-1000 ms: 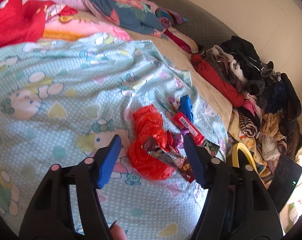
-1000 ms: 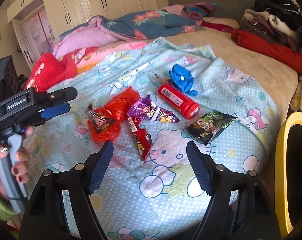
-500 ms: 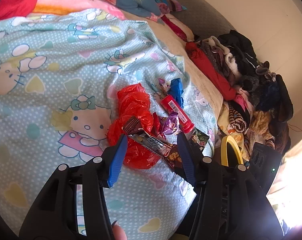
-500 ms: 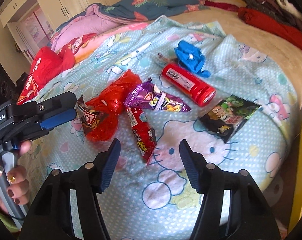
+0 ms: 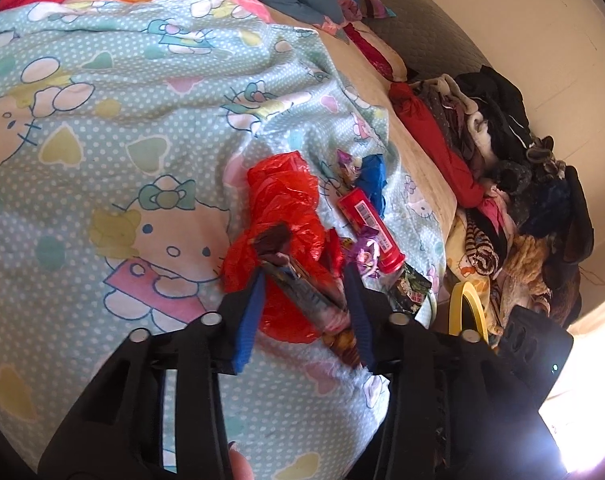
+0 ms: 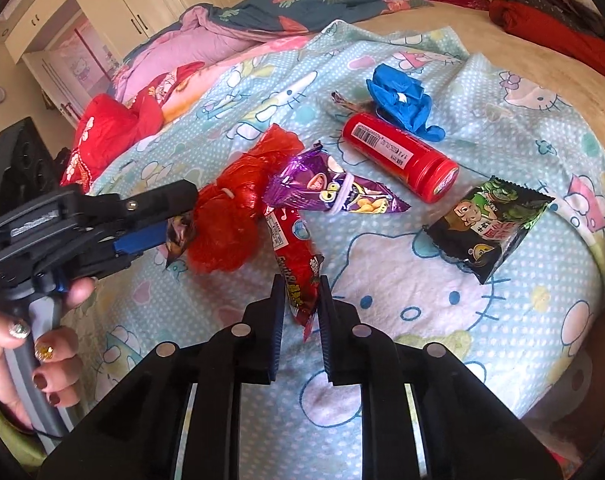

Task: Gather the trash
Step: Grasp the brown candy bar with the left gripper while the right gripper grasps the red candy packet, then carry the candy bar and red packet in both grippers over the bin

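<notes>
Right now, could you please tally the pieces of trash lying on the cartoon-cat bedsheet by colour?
Red: 3 — crumpled plastic bag, cylindrical tube, long snack wrapper
Purple: 1 — foil snack packet
Blue: 1 — crumpled plastic scrap
Dark: 2 — square black packet, long brown wrapper
Total: 7

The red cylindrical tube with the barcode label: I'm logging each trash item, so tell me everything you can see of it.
The red cylindrical tube looks like glossy plastic, with a white barcode label along its side and a wider red cap on the end nearer the right wrist camera. It lies on its side on the blue cartoon-print bedsheet, capped. A crumpled blue wrapper lies against its far end. Neither gripper touches it.
</notes>
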A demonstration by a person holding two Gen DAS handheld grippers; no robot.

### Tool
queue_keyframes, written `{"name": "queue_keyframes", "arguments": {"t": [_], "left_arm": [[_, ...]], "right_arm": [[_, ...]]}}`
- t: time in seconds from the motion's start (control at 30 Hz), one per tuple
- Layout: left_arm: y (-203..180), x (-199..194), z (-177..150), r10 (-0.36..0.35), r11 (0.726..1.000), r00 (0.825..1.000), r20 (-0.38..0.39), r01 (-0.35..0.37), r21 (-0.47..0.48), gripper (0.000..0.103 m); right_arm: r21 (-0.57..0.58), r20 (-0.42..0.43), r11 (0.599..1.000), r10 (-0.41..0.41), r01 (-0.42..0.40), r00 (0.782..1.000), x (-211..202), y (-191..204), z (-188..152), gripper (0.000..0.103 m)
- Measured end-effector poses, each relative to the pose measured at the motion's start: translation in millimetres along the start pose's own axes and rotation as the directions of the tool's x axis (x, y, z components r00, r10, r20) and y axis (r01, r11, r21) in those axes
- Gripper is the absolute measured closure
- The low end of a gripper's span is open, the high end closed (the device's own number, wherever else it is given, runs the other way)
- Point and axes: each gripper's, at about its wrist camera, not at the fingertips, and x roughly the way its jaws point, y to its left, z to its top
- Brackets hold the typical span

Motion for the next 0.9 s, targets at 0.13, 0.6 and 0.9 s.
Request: {"name": "queue_keyframes", "arguments": {"t": [0.13,0.6,0.9], "left_arm": [[6.7,-3.5,2.0,-0.002,1.0,1.0,0.003,0.002,-0.027,0.086],[-11.3,-28.0,6.5,-0.028,0.998,0.998,0.053,0.026,0.052,0.093],[-36.6,-49.6,11.0,-0.052,0.993,0.992,0.113,0.039,0.114,0.093]], "right_arm": [[-0.001,0.006,1.0,0.014,-0.014,1.0,-4.5,0.6,-1.1,0.089],[-0.01,0.026,0.999,0.054,-0.054,0.998,-28.6,6.1,-10.2,0.09],[-0.039,0.064,0.997,0.068,-0.066,0.996,-49.6,13.5,-8.4,0.09]]}}
